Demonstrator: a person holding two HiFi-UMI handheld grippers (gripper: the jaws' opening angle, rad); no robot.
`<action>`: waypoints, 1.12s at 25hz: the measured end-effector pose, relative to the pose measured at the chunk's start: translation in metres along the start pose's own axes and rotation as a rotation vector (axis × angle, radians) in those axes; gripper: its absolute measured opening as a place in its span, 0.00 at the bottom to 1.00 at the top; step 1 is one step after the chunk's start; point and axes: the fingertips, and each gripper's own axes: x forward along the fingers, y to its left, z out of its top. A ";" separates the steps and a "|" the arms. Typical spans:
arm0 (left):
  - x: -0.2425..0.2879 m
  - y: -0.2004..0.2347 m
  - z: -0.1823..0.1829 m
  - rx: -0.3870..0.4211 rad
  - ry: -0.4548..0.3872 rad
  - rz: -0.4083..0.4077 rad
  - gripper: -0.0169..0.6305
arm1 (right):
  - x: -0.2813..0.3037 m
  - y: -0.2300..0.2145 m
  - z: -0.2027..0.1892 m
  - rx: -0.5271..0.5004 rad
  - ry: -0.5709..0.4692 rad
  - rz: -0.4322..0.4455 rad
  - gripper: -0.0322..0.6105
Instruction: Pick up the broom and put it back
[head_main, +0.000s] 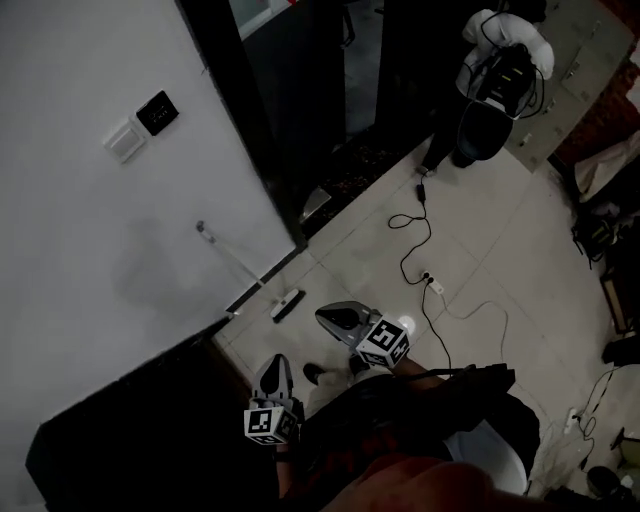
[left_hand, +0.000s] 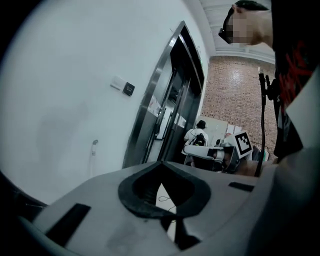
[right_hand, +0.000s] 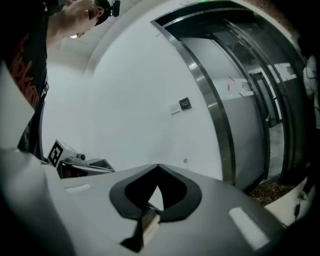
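The broom leans against the white wall, its handle top (head_main: 200, 227) up on the wall and its head (head_main: 287, 304) on the tiled floor. The handle top also shows small in the left gripper view (left_hand: 94, 143) and the right gripper view (right_hand: 185, 161). My left gripper (head_main: 272, 375) is held low by the person's body, away from the broom, jaws shut and empty (left_hand: 160, 162). My right gripper (head_main: 335, 318) hangs a little right of the broom head, apart from it, also shut with nothing held (right_hand: 159, 165).
A black door frame (head_main: 260, 120) runs beside the wall, with a dark mat (head_main: 355, 165) at its foot. Wall switches (head_main: 140, 125) sit above the broom. A power strip with cable (head_main: 432, 284) lies on the tiles. A person in a white top (head_main: 497, 60) stands at the back.
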 end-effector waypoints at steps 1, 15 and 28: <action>0.000 -0.004 0.002 0.011 0.000 -0.008 0.03 | -0.009 0.001 0.002 -0.003 -0.003 -0.008 0.05; -0.014 0.007 0.040 0.116 -0.061 -0.095 0.03 | -0.009 0.040 0.028 -0.046 -0.076 -0.122 0.05; -0.038 0.045 0.066 0.121 -0.118 0.060 0.03 | 0.043 0.038 0.053 -0.077 -0.047 -0.034 0.05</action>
